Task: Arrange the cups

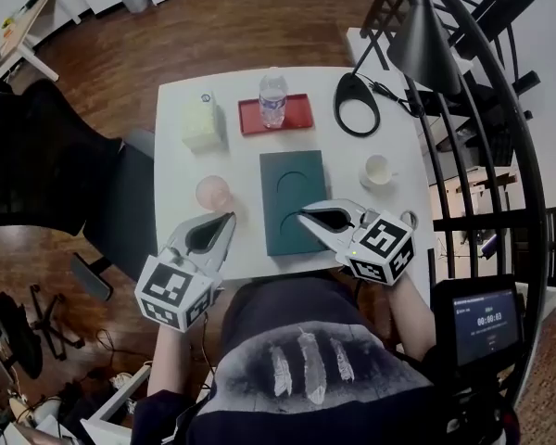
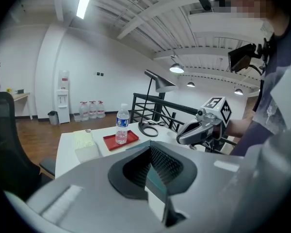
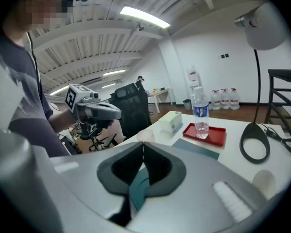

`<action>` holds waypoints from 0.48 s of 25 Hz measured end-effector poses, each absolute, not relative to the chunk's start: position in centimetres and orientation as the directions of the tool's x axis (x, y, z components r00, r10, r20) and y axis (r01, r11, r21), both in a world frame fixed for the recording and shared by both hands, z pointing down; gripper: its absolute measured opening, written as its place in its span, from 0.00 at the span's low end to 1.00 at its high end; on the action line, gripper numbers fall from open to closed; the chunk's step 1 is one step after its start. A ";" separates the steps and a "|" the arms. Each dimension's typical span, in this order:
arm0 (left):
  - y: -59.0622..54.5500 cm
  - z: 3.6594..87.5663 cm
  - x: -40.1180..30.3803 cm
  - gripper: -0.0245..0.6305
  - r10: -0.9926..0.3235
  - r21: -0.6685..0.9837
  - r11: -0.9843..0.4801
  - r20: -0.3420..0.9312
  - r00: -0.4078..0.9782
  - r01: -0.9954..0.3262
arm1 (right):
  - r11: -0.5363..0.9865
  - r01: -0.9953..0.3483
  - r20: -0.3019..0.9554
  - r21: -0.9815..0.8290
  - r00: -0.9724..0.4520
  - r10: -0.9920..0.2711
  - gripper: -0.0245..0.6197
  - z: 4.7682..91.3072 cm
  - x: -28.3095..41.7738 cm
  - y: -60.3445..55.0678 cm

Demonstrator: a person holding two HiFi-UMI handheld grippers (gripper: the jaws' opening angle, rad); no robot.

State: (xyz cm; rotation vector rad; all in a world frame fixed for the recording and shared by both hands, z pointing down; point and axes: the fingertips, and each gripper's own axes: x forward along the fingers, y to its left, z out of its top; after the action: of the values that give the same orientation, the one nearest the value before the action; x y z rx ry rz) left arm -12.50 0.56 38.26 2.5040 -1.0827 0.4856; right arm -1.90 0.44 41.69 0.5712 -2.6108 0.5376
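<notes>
L gripper (image 1: 228, 219) & R gripper (image 1: 304, 215) both shut, empty, low centre. The pink cup (image 1: 213, 193) sits just above L tip; white cup (image 1: 377, 170) is right of green mat (image 1: 278, 230). Advice: open jaws first, come level, grip wall gently.

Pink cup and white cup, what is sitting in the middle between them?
A dark green mat lies flat between the pink cup and the white cup. The head view shows it best.

The right claw (image 3: 142, 147) hides part of the white cup (image 3: 265, 177), and print on the water bottle (image 3: 200, 111) is illegible.
</notes>
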 end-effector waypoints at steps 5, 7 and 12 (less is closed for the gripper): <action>0.6 37.8 -10.3 0.06 -0.640 0.198 -0.607 0.453 0.621 -0.770 | 0.856 -0.447 0.477 -0.260 -0.830 -0.289 0.04 41.2 1.3 -1.0; 0.7 38.0 -9.8 0.06 -0.642 0.202 -0.597 0.459 0.614 -0.776 | 0.866 -0.441 0.484 -0.237 -0.826 -0.288 0.04 41.2 2.2 -1.6; 0.4 37.8 -8.8 0.06 -0.657 0.198 -0.581 0.458 0.598 -0.790 | 0.889 -0.418 0.489 -0.190 -0.825 -0.283 0.04 41.3 4.7 -3.0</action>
State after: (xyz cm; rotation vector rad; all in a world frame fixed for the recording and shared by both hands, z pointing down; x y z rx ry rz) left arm -8.82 0.38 37.81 2.4463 -1.1620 0.4775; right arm 4.70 -3.02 41.28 0.5102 -2.5964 0.4014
